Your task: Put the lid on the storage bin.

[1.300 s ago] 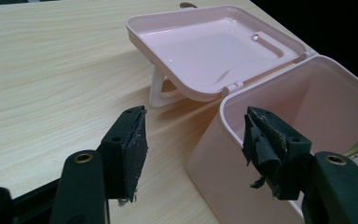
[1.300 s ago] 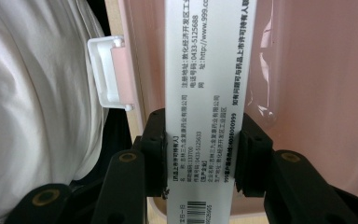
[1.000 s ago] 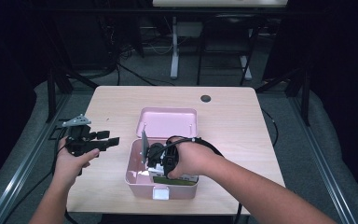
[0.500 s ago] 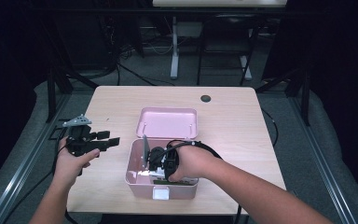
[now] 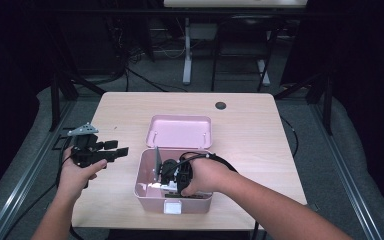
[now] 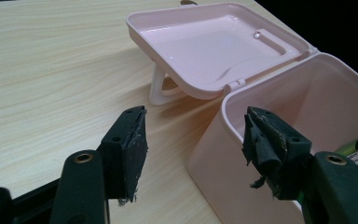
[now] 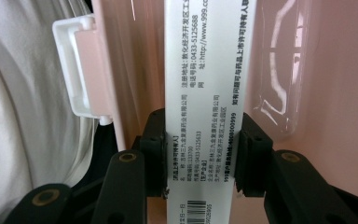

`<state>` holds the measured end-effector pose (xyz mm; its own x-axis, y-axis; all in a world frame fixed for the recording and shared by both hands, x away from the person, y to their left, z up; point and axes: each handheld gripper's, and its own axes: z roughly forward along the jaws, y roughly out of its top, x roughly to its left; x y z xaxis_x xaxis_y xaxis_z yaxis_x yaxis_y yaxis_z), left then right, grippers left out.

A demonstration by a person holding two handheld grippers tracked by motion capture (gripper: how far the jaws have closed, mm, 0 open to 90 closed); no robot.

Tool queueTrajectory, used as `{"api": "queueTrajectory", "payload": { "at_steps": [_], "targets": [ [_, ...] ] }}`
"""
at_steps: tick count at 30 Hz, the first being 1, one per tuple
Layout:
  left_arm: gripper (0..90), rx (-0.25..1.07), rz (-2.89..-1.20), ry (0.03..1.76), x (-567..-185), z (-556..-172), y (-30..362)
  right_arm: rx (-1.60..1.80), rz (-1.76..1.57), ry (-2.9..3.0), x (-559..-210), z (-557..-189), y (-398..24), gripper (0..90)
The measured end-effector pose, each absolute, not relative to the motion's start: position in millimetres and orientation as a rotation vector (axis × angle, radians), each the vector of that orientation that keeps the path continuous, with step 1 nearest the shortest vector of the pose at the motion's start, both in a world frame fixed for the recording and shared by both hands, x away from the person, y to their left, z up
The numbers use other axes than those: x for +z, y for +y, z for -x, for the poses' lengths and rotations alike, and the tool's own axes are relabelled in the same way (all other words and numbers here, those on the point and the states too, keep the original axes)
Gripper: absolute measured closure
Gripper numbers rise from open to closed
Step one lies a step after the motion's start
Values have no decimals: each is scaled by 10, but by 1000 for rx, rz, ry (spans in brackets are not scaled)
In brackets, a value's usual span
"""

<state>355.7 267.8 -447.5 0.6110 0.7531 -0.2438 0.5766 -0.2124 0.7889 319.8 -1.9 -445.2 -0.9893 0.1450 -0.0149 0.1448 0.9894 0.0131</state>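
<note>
The white carton (image 7: 205, 93) clamped between the right gripper (image 7: 204, 149)'s jaws carries lines of black Chinese print running along its length, with "0433-5125688" and "http://www.999.co" cut off at the frame's edge. A bolder line ends in "4008009999", and smaller print near the jaws repeats "0433-5125633". A barcode sits at the carton's near end, its digits too small to read.

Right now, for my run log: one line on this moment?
right gripper: shut on white carton, inside pink box | left gripper: open, beside box | lid: open

Bench: we see a pale wood top (image 5: 260, 130) with a dark round grommet (image 5: 221, 105).
Floor: grey carpet (image 5: 310, 150).
Behind: white table legs (image 5: 186, 55), dim surroundings.
</note>
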Motion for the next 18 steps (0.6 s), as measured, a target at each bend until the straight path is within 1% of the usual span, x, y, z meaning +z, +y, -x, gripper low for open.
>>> {"api": "queueTrajectory", "payload": {
  "at_steps": [18],
  "targets": [
    [393, 237, -1907, 1063, -4489, -3563, 2671, 39, -242, 3131, -4567, -3231, -34, 614]
  ]
}}
